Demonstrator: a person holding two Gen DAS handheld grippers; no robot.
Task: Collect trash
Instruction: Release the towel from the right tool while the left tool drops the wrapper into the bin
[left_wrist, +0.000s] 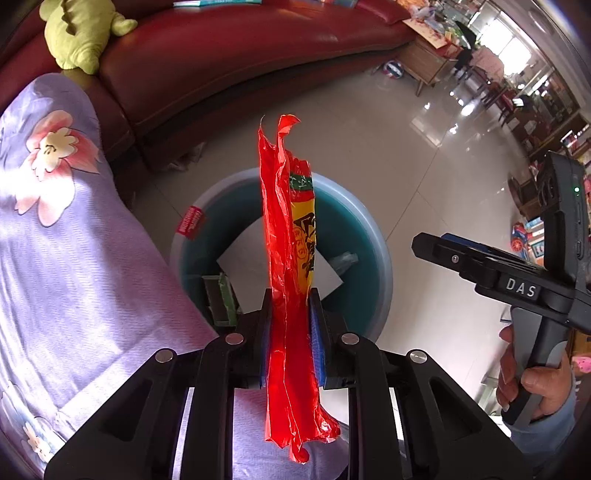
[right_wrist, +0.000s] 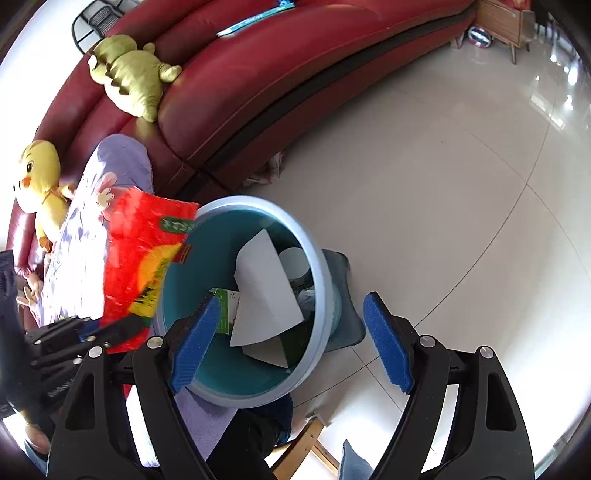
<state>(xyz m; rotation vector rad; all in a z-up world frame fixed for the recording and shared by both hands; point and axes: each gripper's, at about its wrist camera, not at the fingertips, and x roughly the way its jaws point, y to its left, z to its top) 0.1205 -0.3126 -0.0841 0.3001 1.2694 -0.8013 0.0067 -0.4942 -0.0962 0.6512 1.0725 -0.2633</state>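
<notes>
While left gripper (left_wrist: 290, 325) pinches wrapper (left_wrist: 286, 221) | right view: chick toy (right_wrist: 38, 184)

Both wrist views look down, close, sharing the bin (left_wrist: 384, 258) (right_wrist: 321, 258).

Black-framed tongs (right_wrist: 290, 336) with blue ribbed pads (right_wrist: 388, 341), silver pivot screws (white "DAS" lettering); bare-skinned hand (left_wrist: 532, 380), blue cuff

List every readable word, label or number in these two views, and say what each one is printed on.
"DAS": on the right gripper body.
Red wrapper in the left gripper: yellow and green print, unreadable.
Red sticker on the bin rim: too small.
Green carton in the bin: blurred.
</notes>
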